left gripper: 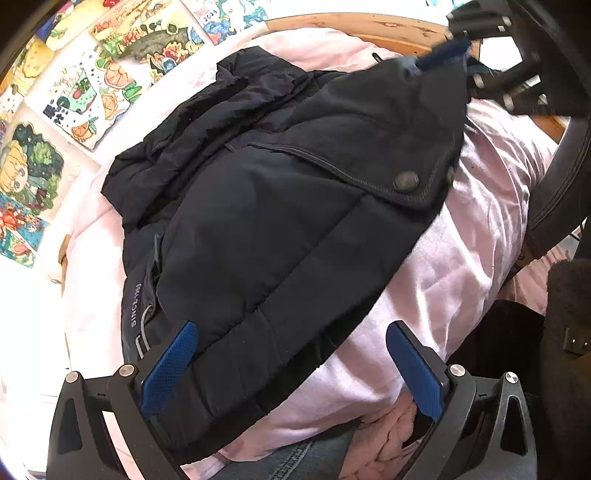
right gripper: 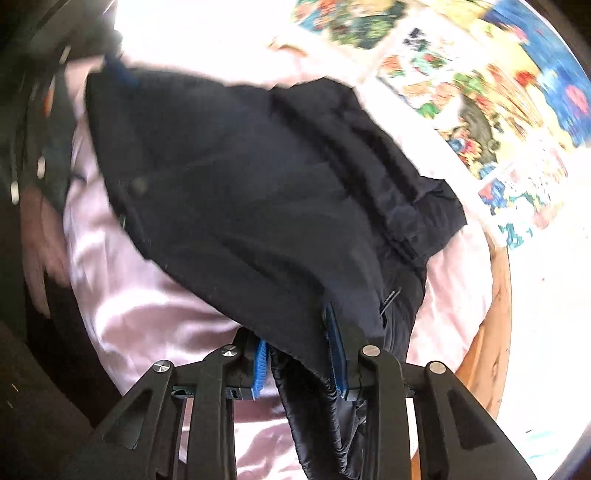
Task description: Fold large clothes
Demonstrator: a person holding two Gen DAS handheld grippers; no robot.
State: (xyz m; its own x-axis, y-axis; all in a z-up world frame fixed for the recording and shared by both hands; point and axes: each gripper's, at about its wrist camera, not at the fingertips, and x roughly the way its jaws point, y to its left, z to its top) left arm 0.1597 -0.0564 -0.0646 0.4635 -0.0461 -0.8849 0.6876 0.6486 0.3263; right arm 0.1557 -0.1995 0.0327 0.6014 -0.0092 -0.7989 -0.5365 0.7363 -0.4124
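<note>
Pink sheeting point(left gripper: 461, 266) covers the surface I'm working on, wrinkled and glossy, with a wooden rim point(left gripper: 354, 26) showing along its far edge. Beyond that rim lies a spread of bright cartoon posters point(left gripper: 110, 74), blurred in the right wrist view. At the near edge in the left wrist view a strip of denim point(left gripper: 295, 461) and some pale pink knit fabric point(left gripper: 388, 432) show.

A dark navy padded jacket point(left gripper: 280, 206) lies across the middle of the pink sheeting, bunched toward the poster side, with a snap-buttoned pocket flap point(left gripper: 406, 181) facing up and white lettering near its hem.

My left hand-held gripper point(left gripper: 291, 369) hovers at the jacket's near hem with its blue pads spread wide apart; the hem lies between them, and neither pad presses the cloth.

My right hand-held gripper point(right gripper: 301, 354) is clamped on the jacket's edge, the dark fabric pinched between its blue pads and draping down behind them. In the left wrist view that same gripper point(left gripper: 448, 51) holds the jacket's far corner lifted off the sheeting near the wooden rim.
</note>
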